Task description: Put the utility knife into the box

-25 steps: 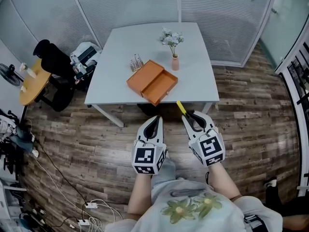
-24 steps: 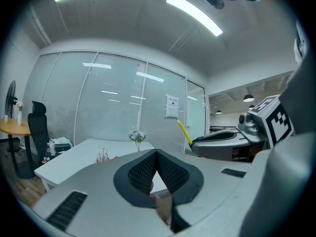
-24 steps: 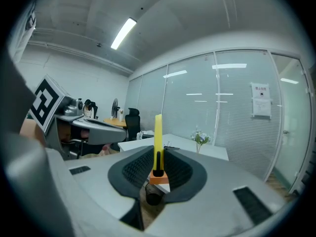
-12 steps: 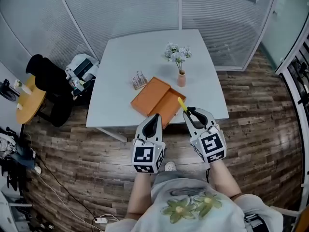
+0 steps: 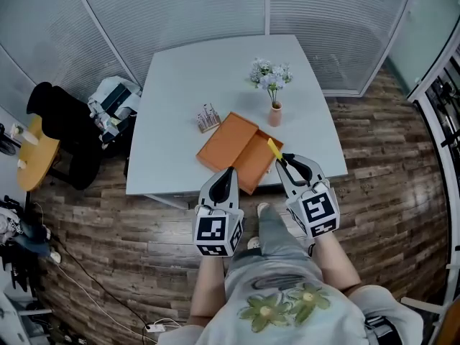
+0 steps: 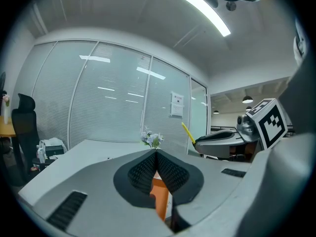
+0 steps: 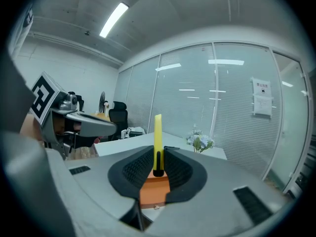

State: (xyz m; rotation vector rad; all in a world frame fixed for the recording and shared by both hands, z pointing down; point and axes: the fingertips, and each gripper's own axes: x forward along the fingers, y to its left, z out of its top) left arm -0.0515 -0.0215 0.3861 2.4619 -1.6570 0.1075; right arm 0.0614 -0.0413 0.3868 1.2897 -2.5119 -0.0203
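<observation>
While the right claw point(image 5: 282, 161) clamps the knife point(image 5: 274, 149) by its end near the box point(image 5: 231, 148) and the left claw point(image 5: 228, 172) hangs closed, empty, I'd carry it over the open half, then release low.

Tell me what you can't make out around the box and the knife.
- Inside of the box: too small in head view; gripper views show an orange sliver behind the jaws.
- Blade of the utility knife in the right hand-held gripper: edge-on in right gripper view, too small in head view.
- The small item beside the box: too small in head view.
</observation>
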